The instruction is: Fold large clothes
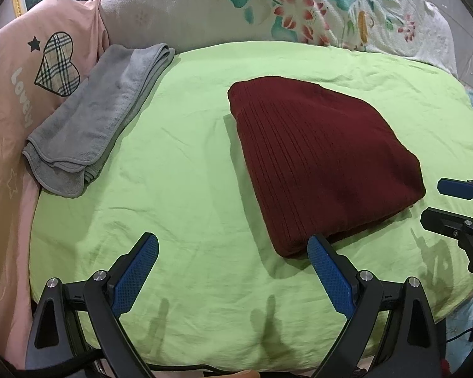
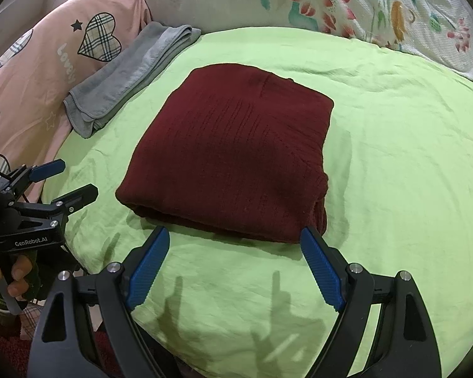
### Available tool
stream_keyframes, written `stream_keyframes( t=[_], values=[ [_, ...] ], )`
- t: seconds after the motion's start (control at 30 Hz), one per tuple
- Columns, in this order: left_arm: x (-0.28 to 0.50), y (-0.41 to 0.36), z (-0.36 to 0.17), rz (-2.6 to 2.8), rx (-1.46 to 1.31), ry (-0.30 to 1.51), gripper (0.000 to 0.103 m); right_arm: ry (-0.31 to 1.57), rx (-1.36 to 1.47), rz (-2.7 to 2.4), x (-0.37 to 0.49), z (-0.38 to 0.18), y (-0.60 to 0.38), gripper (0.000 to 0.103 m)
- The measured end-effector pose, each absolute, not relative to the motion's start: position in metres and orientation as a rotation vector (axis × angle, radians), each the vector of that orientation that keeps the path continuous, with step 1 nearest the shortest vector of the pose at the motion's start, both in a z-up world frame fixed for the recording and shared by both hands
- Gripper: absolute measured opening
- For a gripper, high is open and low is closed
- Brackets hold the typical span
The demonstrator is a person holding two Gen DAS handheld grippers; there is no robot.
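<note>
Left hand-held gripper, jaws apart, reads "GenRobot.AI"; pink cover reads "Lovely".

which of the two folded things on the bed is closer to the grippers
The dark red knitted garment, folded in the middle of the green sheet, its near edge just beyond both open grippers. The folded grey towel lies farther off, by the pink pillow.

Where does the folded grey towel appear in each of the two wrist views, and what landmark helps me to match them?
Left wrist view: the folded grey towel lies at the left, on the edge of the green sheet.
Right wrist view: the towel lies at the upper left, beyond the folded dark red knitted garment.
Shared landmark: the pink cover with a plaid heart, beside the towel.
</note>
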State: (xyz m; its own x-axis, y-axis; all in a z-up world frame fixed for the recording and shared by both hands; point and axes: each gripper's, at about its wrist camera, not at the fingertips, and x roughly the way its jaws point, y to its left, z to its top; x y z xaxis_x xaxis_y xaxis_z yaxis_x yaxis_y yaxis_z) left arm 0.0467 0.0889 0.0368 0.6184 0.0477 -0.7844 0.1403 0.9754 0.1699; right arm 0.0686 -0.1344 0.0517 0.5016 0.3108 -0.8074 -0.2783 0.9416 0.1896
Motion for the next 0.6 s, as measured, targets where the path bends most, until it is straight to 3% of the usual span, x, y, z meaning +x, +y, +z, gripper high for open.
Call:
stream_keyframes(
  t=[0.6],
  values=[
    [0.0461, 0.0856, 0.0341, -0.061, 0.217, 0.918, 0.096, 0.988, 0.034, 0.356, 0.0711, 0.0508, -0.1380, 0.085]
  ],
)
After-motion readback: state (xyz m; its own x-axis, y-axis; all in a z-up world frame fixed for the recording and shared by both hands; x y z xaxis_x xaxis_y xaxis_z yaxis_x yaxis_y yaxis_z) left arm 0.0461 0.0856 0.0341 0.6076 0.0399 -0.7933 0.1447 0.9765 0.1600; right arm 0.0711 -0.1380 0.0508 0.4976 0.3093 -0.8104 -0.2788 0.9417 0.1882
